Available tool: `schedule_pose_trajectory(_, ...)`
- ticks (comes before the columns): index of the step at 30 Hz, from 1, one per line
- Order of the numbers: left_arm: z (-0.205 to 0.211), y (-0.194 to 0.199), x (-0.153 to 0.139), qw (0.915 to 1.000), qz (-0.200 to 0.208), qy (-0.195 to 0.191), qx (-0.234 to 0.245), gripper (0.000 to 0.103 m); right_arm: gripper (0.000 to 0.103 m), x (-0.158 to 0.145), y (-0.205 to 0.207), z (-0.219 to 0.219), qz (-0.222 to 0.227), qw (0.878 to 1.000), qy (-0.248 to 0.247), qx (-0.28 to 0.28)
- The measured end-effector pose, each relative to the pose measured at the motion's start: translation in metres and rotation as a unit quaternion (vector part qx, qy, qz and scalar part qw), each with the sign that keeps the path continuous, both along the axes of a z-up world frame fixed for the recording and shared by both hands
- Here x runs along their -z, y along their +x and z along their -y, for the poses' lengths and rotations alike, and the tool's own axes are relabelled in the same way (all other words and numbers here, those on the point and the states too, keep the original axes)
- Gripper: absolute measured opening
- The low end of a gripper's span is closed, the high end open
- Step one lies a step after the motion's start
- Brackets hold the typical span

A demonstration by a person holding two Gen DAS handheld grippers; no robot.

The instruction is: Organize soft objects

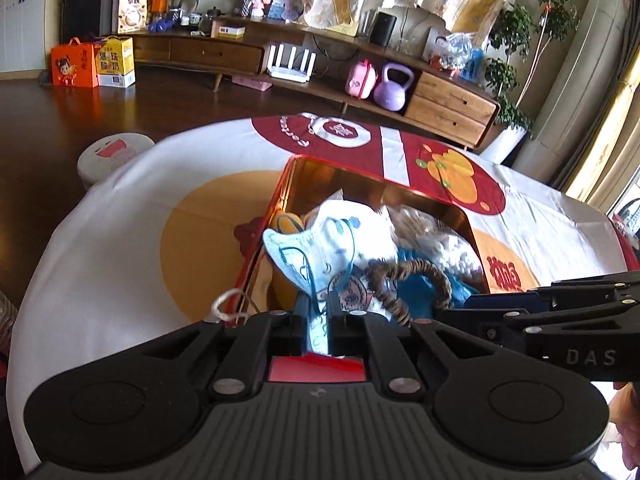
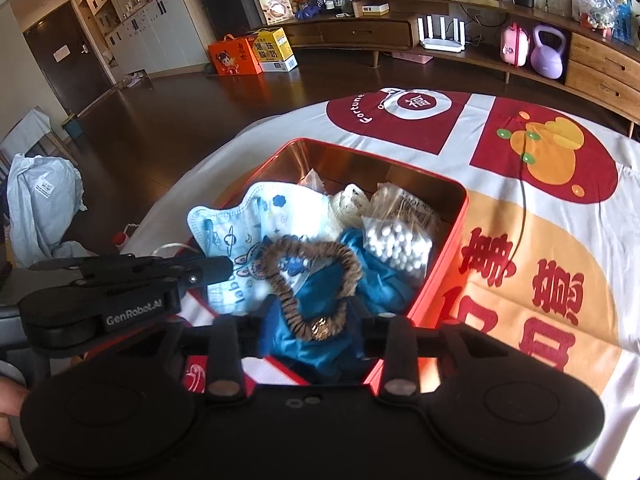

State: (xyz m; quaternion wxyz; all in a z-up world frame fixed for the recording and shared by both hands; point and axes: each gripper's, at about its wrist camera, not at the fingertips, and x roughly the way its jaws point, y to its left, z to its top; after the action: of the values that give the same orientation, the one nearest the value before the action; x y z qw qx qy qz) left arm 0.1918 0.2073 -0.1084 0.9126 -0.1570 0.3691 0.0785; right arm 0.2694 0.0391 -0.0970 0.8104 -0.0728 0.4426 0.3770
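A red tin box [image 1: 280, 192] [image 2: 456, 240] with a gold inside stands on the table. It holds a white-and-blue printed face mask [image 1: 332, 240] [image 2: 248, 220], a brown scrunchie [image 1: 420, 276] [image 2: 316, 280], blue cloth [image 1: 456, 284] [image 2: 372, 276] and a bag of cotton balls [image 1: 460, 252] [image 2: 396, 244]. My left gripper [image 1: 318, 320] is shut on the mask's near edge over the box. It also shows in the right wrist view [image 2: 212, 268]. My right gripper [image 2: 310, 340] is open over the box's near end, with the scrunchie and blue cloth between its fingers. It also shows in the left wrist view [image 1: 480, 304].
The table wears a white cloth [image 1: 140, 208] [image 2: 540, 240] with red and orange prints. A round stool [image 1: 112, 152] stands beyond the table's left edge. A grey bag [image 2: 40, 200] lies on the floor at left. A wooden TV bench [image 1: 360, 64] runs along the far wall.
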Motion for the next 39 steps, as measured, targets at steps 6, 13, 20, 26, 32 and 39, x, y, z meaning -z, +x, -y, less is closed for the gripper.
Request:
schedule_pose_trajectory(6, 0.011, -0.009, -0.006, 0.9999, 0.005, 0.014, 0.008, 0.039, 0.047, -0.009, -0.013, 0.013, 0.003, 1.000, 0.016, 0.009)
schedule_pose_trajectory(13, 0.024, -0.023, -0.022, 0.9989, 0.030, 0.032, 0.017, 0.074, 0.058, -0.035, -0.031, 0.036, 0.029, 0.998, 0.055, 0.020)
schedule_pose_trajectory(20, 0.035, -0.040, -0.043, 0.9970, 0.058, 0.037, 0.035, 0.074, 0.068, -0.056, -0.047, 0.062, 0.059, 0.993, 0.093, 0.038)
schedule_pose_trajectory(26, 0.045, -0.053, -0.057, 0.9954, 0.075, 0.043, 0.043, 0.081, 0.080, -0.067, -0.062, 0.081, 0.085, 0.989, 0.117, 0.045)
schedule_pose_trajectory(32, 0.049, -0.067, -0.068, 0.9945, 0.089, 0.037, 0.041, 0.081, 0.092, -0.074, -0.082, 0.095, 0.119, 0.985, 0.121, 0.043)
schedule_pose_trajectory(39, 0.059, -0.085, -0.079, 0.9932, 0.095, 0.052, 0.043, 0.090, 0.103, -0.075, -0.105, 0.110, 0.159, 0.977, 0.126, 0.057)
